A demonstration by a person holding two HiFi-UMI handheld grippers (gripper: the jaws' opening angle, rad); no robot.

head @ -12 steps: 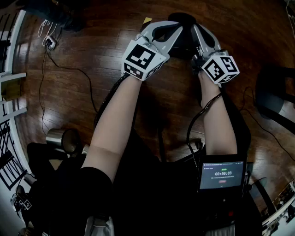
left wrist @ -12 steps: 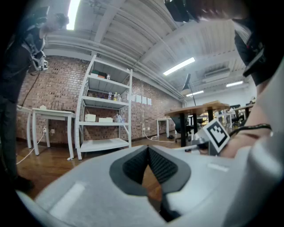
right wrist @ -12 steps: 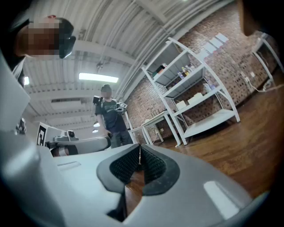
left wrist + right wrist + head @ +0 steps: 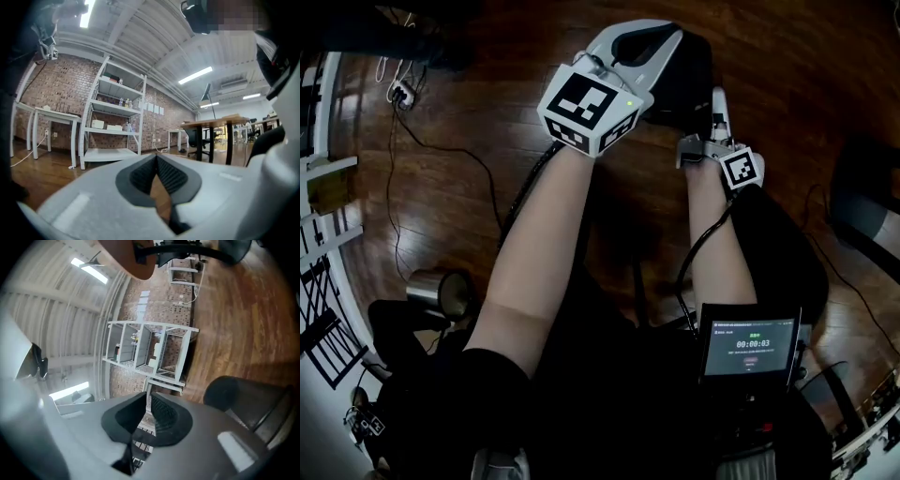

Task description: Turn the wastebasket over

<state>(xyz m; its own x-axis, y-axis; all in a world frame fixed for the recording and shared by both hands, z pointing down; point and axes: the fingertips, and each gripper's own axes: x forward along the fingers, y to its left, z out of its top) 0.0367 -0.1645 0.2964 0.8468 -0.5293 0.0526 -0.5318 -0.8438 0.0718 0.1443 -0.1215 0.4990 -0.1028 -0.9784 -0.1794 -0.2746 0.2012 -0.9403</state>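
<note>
The black wastebasket stands on the dark wood floor, partly hidden behind both grippers. My left gripper is held above its left side, and the jaws are shut with nothing between them. My right gripper sits lower at the basket's right side, also shut and empty. In the left gripper view the left gripper points level across the room and no basket shows. In the right gripper view, which is rolled sideways, the wastebasket lies close beside the right gripper.
A metal cup stands on the floor at lower left. A cable and power strip lie at upper left beside a white frame. A timer screen hangs at my waist. White shelving and tables stand ahead.
My left gripper has risen toward the camera and moved up the picture. My right gripper has sunk lower and rolled. The wastebasket shows more fully between them.
</note>
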